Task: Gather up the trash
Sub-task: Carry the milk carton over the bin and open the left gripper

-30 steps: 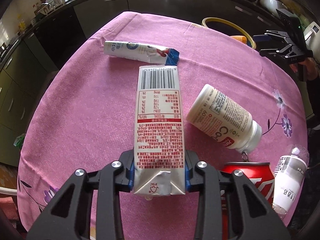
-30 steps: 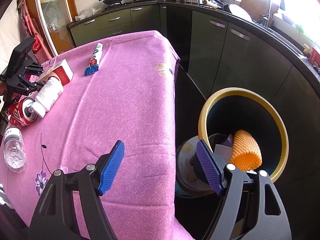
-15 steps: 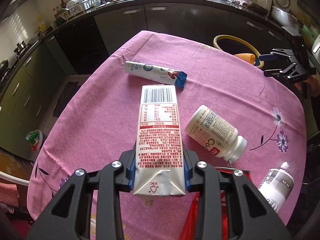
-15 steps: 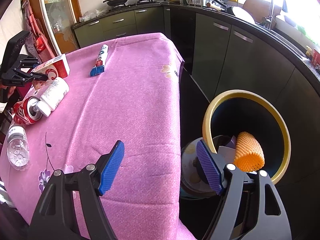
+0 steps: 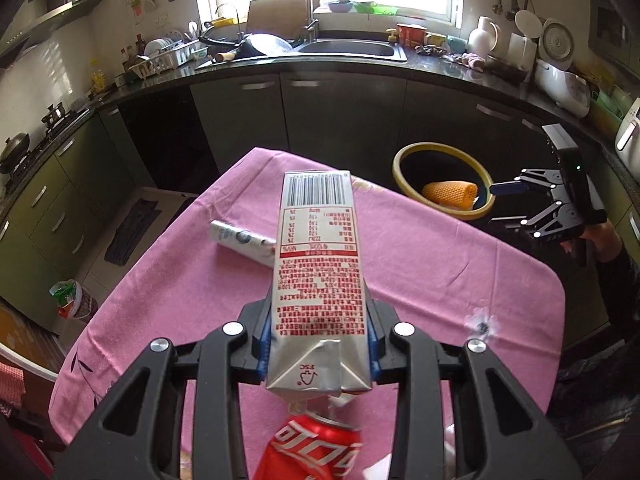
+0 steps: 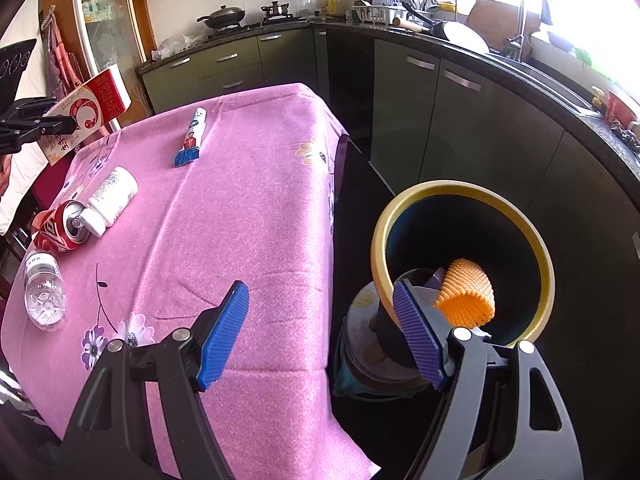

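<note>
My left gripper (image 5: 318,344) is shut on a white and red drink carton (image 5: 318,280), held in the air above the pink table (image 5: 440,272). From the right wrist view the same carton (image 6: 90,110) hangs at the far left, clear of the cloth. On the table lie a toothpaste tube (image 6: 192,138), a white pill bottle (image 6: 110,196), a crushed red cola can (image 6: 60,226) and a clear plastic bottle (image 6: 42,292). My right gripper (image 6: 320,332) stands open over the table's edge, nothing between its blue pads. Beside the table sits a yellow-rimmed trash bin (image 6: 464,196) with orange foam netting (image 6: 466,294) inside.
Dark kitchen cabinets (image 5: 344,120) and a counter with a sink (image 5: 352,46) curve around the table's far side. The bin (image 5: 442,152) stands on the floor between table and cabinets. A small pail (image 5: 74,300) sits on the floor at left.
My left gripper has lifted the carton off the table and tilted up, bringing the counter and window into view. The right gripper shifted slightly along the table edge, still open.
</note>
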The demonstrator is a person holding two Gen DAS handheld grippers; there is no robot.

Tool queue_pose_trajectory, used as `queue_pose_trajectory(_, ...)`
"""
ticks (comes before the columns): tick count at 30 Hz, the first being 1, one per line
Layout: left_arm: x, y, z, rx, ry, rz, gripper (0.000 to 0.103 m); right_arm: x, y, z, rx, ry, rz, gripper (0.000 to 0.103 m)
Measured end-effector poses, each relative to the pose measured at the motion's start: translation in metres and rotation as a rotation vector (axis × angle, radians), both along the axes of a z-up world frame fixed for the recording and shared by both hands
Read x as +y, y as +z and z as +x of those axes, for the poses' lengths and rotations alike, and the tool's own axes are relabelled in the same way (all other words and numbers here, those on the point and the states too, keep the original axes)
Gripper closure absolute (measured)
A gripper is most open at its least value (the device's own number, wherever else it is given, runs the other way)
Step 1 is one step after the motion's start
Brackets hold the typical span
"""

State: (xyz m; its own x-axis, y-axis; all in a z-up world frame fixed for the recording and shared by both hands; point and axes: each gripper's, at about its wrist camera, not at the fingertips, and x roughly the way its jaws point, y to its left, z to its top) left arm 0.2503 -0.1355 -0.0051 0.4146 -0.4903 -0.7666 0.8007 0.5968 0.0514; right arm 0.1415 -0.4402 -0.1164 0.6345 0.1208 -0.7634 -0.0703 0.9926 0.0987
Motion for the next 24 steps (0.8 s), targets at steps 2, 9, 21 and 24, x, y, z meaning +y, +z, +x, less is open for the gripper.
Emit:
queue_pose_trajectory(2, -0.023, 0.004, -0.008, 0.008, -0.02, -0.016, 0.07, -0.009, 0.001, -0.007, -0.005, -0.016, 0.0, 0.029)
queue_pose_trajectory(9, -0.131, 0.003, -0.028, 0.075, -0.162, -0.038, 0.07, -0.052, 0.002, -0.039, -0.014, -0.1, -0.002, 0.029)
queue_pose_trajectory(21, -0.305, -0.053, -0.022, 0.146, -0.291, 0.02, 0.07, -0.124, -0.01, -0.088, -0.014, -0.225, 0.039, 0.029)
queue_pose_trajectory(24, -0.329, -0.068, -0.007, 0.134, -0.262, 0.035, 0.069, -0.13, -0.011, -0.091, -0.012, -0.234, 0.044, 0.029)
